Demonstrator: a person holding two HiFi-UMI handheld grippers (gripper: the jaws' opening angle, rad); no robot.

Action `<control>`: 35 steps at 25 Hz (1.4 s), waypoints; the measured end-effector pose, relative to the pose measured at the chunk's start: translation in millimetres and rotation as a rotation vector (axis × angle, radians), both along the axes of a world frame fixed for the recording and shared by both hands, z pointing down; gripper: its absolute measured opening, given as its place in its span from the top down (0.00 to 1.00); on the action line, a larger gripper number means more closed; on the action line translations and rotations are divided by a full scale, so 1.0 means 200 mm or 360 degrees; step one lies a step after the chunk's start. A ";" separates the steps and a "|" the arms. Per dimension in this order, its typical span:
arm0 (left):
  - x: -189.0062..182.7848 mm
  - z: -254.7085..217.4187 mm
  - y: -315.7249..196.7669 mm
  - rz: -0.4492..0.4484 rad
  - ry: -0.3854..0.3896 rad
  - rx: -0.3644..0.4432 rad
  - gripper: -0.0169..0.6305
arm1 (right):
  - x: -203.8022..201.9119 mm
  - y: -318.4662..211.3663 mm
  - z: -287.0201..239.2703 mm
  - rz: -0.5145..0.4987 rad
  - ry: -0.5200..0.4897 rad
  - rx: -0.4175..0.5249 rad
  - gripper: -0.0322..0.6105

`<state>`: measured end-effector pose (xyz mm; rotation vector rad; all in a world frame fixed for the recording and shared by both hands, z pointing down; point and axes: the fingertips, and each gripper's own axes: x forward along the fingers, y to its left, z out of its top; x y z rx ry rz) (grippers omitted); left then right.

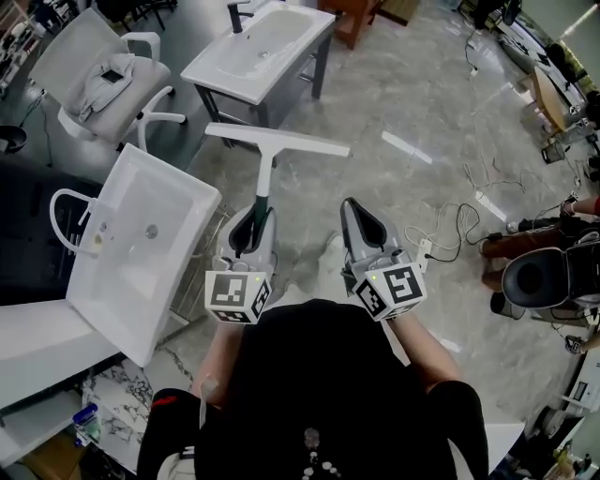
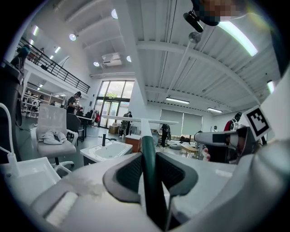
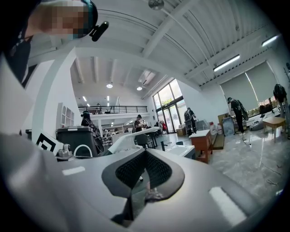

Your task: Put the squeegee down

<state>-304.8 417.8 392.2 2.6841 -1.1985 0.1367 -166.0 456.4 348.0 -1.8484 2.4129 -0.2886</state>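
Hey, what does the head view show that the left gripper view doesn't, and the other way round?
Only the head view: cables on the floor and the person's forearms. Only the left gripper view: ceiling lights and tall windows. Both: the squeegee held in the left gripper, the white chair and a sink.

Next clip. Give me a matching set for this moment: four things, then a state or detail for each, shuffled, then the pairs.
1 squeegee
2 right gripper
3 white chair
4 far sink

A black tap on it
B jaws together, empty
C grey cloth on the seat
D handle clamped in left gripper

Pairs: 1-D, 2-B, 3-C, 4-A
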 end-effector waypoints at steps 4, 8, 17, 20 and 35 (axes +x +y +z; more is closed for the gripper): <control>0.03 0.00 -0.08 -0.0023 -0.0001 0.0006 0.81 | 0.01 -0.10 0.01 -0.0040 0.0003 0.0005 0.95; 0.08 -0.01 -0.20 -0.0065 -0.0004 0.0013 0.81 | 0.05 -0.23 0.02 -0.0084 0.0000 0.0003 0.95; 0.31 -0.02 -0.49 -0.0081 -0.0030 0.0016 0.81 | 0.29 -0.57 0.01 -0.0127 -0.0010 -0.0010 0.95; 0.40 -0.03 -0.56 -0.0090 -0.0052 0.0020 0.81 | 0.37 -0.65 0.01 -0.0155 -0.0015 -0.0022 0.95; 0.85 -0.08 -0.89 -0.0221 -0.0048 0.0015 0.81 | 0.77 -1.01 -0.03 -0.0319 -0.0038 0.0020 0.95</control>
